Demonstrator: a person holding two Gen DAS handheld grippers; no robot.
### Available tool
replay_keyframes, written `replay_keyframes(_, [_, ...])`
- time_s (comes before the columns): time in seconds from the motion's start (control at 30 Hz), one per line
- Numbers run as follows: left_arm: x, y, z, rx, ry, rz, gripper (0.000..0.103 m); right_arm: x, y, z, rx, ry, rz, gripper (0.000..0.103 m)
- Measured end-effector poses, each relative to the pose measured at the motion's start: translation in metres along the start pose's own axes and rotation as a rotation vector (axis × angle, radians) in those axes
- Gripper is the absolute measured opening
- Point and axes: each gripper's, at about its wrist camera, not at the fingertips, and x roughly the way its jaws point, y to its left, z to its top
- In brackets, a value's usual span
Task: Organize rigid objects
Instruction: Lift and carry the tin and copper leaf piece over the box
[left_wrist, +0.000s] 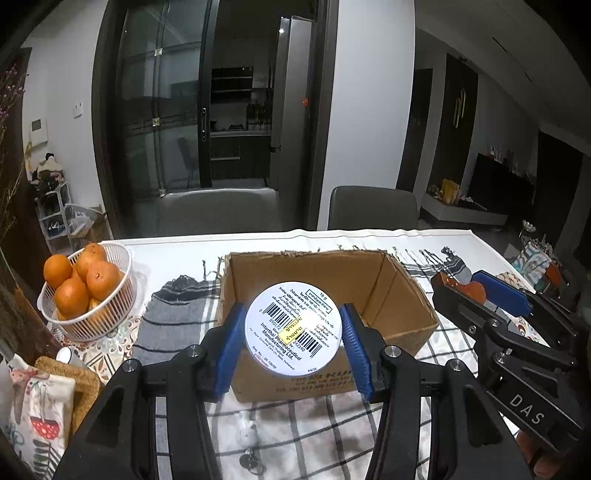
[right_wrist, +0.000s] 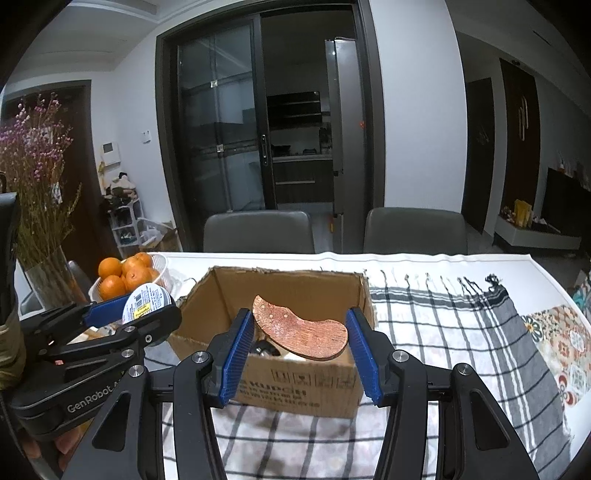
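My left gripper (left_wrist: 293, 334) is shut on a round white tin (left_wrist: 293, 328) with barcodes, holding it over the near wall of an open cardboard box (left_wrist: 388, 291). The tin also shows in the right wrist view (right_wrist: 144, 301). My right gripper (right_wrist: 301, 341) is shut on a curved brown wooden piece (right_wrist: 299, 326) and holds it above the cardboard box (right_wrist: 229, 295). A dark object lies inside the box under the wooden piece, mostly hidden. The right gripper shows in the left wrist view (left_wrist: 491, 291) at the box's right.
A white basket of oranges (left_wrist: 79, 291) stands at the left. A checked cloth (right_wrist: 443, 332) covers the table. A woven basket with patterned cloth (left_wrist: 48, 391) is at near left. A small keychain (left_wrist: 249, 439) lies before the box. Two chairs (right_wrist: 258, 230) stand behind the table. A vase of dried flowers (right_wrist: 37, 206) stands far left.
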Motion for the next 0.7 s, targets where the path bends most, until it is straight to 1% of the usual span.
replay_keyframes(0.4, [0.021, 0.005, 0.016, 0.011, 0.005, 0.02, 0.051, 0.024, 0.001, 0.015, -0.025, 0.007, 0.005, 0.053])
replay_keyframes(0.7, [0.051, 0.008, 0.021, 0.013, 0.06, 0.013, 0.051, 0.052, -0.002, 0.02, -0.029, 0.044, 0.011, 0.053])
